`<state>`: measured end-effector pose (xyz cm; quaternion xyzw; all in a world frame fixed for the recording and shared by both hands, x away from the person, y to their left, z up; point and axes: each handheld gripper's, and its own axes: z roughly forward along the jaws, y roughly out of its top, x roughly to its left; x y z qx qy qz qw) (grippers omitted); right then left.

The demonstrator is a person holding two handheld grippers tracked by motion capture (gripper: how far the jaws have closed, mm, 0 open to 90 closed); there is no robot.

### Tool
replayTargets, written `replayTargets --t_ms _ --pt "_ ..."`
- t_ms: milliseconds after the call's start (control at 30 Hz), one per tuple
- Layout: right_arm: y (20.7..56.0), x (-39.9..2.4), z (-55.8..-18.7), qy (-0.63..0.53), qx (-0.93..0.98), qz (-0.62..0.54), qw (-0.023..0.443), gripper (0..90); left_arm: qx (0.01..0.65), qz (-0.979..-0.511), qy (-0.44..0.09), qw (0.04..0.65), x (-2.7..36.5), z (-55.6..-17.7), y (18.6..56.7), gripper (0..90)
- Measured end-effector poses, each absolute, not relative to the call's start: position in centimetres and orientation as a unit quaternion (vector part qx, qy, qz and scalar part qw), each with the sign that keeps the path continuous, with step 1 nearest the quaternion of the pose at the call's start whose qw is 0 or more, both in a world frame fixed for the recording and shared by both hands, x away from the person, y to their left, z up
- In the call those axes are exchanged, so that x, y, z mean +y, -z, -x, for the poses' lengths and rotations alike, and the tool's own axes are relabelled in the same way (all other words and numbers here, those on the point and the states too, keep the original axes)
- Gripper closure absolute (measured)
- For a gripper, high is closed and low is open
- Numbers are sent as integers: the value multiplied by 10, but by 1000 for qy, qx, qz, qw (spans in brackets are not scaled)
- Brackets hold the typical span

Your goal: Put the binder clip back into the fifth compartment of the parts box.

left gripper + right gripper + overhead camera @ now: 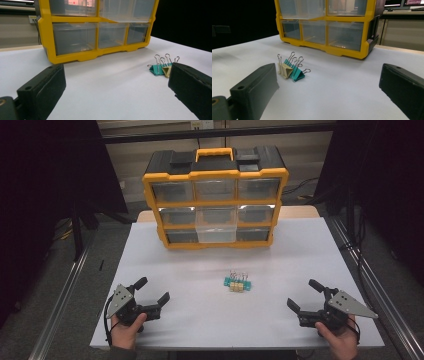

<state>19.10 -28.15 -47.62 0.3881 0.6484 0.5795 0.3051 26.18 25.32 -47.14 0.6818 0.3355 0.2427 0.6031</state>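
Observation:
Several binder clips (236, 282), teal and cream with wire handles, lie in a small cluster at the middle of the white table (200, 320). They appear in the left gripper view (161, 68) ahead at the right, and in the right gripper view (290, 68) ahead at the left. My left gripper (152, 291) rests near the front left of the table, open and empty. At the front right my right gripper (305, 295) is open too, with nothing between its black jaws. Each stands well apart from the clips.
A yellow and black drawer cabinet (215, 195) with clear drawers stands at the back of the table; its middle bottom drawer (216, 232) is pulled out a little. Metal rails run along both sides of the table.

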Motion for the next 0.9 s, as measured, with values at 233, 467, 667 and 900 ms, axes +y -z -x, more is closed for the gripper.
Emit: replayTargets --t_ms 233,467,667,900 --pt "476 -282 -191 -581 647 -387 307 13 339 -679 -237 606 248 -262 472 11" --pt "476 -282 -191 -580 647 -389 307 13 336 -688 -229 601 237 -262 470 6" --pt "475 -283 -191 -581 646 -388 308 13 339 -692 -205 604 223 -264 467 6" --pt "475 -283 -191 -582 643 -391 307 13 348 -700 -201 590 206 -266 463 8"
